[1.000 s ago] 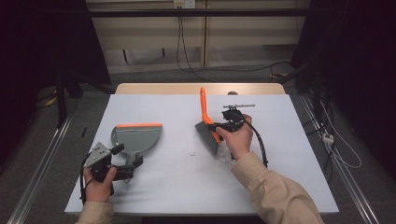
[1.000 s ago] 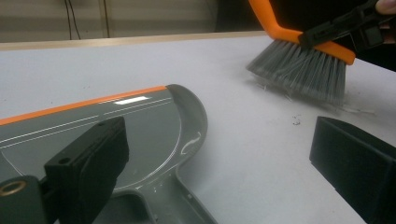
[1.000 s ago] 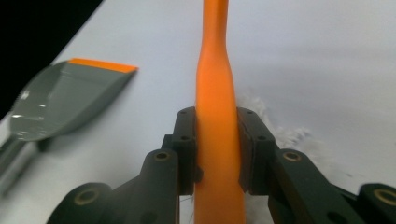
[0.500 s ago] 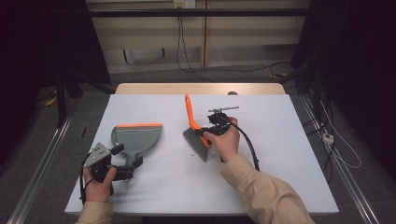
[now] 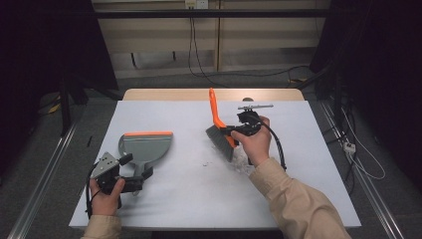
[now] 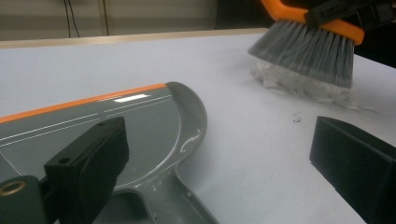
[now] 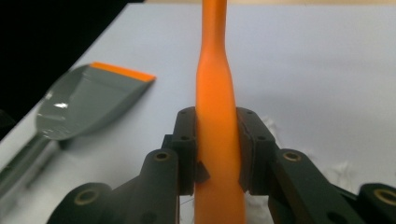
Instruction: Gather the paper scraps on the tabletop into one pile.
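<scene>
A person sits at a desk with a white top (image 5: 199, 199) and holds a gripper in each hand. The right gripper (image 5: 238, 130) is near the middle of the desk, a little to the right. Its two black fingers (image 7: 186, 140) are clamped on the orange plastic handle of a small hand brush with grey bristles (image 5: 220, 135). In the right gripper view the orange handle (image 7: 217, 116) goes up between the fingers, and they press on it from both sides. The handle points up and away from the person, and the bristles point down at the desk. In the left gripper view the grey bristles (image 6: 303, 51) touch a little heap of clear crumpled bits (image 6: 299, 86) on the desk. In the high view the same bits (image 5: 244, 164) lie just under the brush and beside the person's right hand (image 5: 256, 144). A flat grey plastic dustpan with an orange front edge (image 5: 145, 148) lies on the left part of the desk, well apart from the brush. Its orange edge is on the far side and its handle points back to the person. The left gripper (image 5: 133, 172) is low on the left side, right at the dustpan's handle. Its fingers (image 6: 88, 163) are wide apart, one on each side of the handle, and they do not squeeze it. A few tiny crumbs (image 5: 205, 163) lie on the desk between the dustpan and the brush.
</scene>
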